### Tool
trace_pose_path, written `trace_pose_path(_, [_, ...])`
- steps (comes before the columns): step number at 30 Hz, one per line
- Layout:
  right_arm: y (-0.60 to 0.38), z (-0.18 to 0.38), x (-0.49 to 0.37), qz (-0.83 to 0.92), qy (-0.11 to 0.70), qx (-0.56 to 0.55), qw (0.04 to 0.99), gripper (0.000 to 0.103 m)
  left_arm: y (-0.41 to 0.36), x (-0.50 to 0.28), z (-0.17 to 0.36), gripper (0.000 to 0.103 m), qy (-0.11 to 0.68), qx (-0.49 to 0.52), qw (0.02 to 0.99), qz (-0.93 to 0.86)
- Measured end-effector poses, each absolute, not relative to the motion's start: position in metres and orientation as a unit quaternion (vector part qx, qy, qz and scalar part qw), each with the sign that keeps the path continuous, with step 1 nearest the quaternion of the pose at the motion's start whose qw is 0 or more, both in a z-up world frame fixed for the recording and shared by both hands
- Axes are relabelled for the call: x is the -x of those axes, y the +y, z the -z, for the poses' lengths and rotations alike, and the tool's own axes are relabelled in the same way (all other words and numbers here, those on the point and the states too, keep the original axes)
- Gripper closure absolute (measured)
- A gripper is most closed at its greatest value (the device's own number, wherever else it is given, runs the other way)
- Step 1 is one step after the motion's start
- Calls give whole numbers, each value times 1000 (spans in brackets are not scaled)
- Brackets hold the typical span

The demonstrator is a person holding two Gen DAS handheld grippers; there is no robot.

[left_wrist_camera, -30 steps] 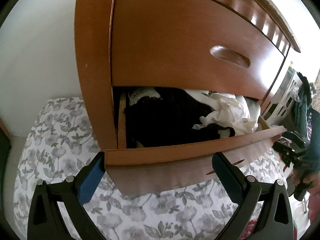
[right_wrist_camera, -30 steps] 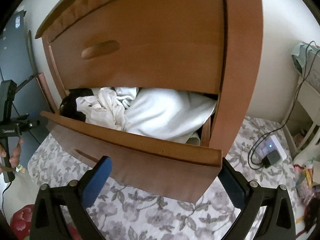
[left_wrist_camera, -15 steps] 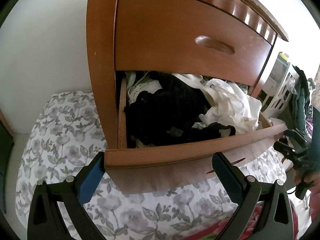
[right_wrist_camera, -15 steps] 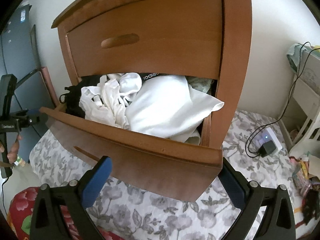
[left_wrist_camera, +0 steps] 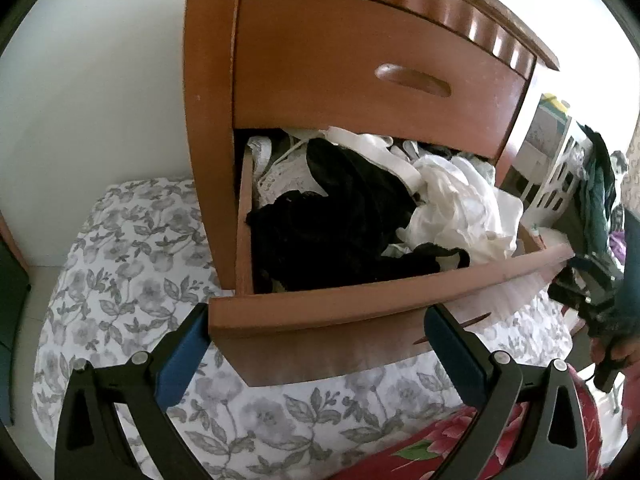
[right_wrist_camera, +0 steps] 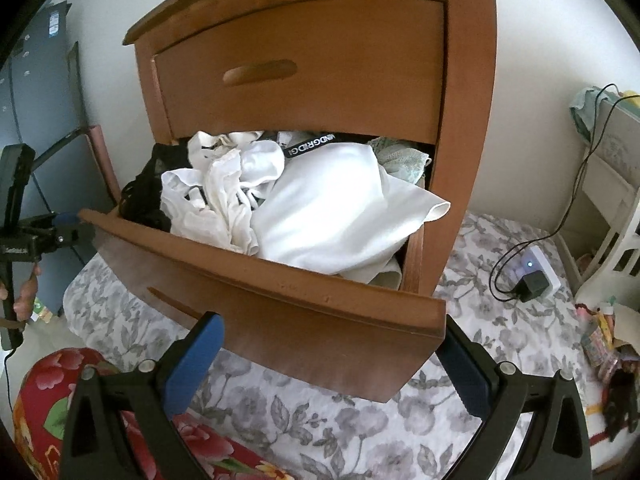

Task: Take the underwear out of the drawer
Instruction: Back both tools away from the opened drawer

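Note:
The lower wooden drawer (left_wrist_camera: 360, 304) (right_wrist_camera: 304, 304) of a small chest stands pulled out, heaped with underwear. Black lace pieces (left_wrist_camera: 340, 220) fill its left half and white garments (left_wrist_camera: 460, 208) its right half. In the right wrist view the white garments (right_wrist_camera: 328, 216) lie in front, a black waistband (right_wrist_camera: 310, 146) with lettering behind them, black lace (right_wrist_camera: 148, 192) at the left. My left gripper (left_wrist_camera: 316, 344) is open, its blue fingers (left_wrist_camera: 184, 356) below the drawer's front. My right gripper (right_wrist_camera: 332, 360) is open too, low before the drawer's right end. Neither touches any cloth.
The upper drawer (left_wrist_camera: 380, 76) is closed. A grey floral sheet (left_wrist_camera: 132, 280) covers the bed beneath, with a red flowered cloth (right_wrist_camera: 52, 384) nearer me. A charger and cable (right_wrist_camera: 528, 280) lie right of the chest. White baskets and hanging clothes (left_wrist_camera: 592, 200) stand at the far right.
Both grippers have drawn back and risen, so I look down into the drawer more steeply and more of the clothing shows. The jaws stayed open and empty.

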State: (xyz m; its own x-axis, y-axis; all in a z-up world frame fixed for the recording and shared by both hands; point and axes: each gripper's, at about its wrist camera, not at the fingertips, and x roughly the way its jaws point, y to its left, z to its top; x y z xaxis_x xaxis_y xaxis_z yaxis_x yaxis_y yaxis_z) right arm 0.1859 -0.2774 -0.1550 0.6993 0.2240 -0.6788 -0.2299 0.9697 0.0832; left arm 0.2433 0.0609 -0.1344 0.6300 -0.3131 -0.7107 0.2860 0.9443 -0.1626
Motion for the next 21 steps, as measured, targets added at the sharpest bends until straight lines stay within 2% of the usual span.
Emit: trace_pose_path(21, [-277, 154, -185, -122, 366, -2, 923, 0, 61, -241, 133, 0, 393, 26, 905, 161])
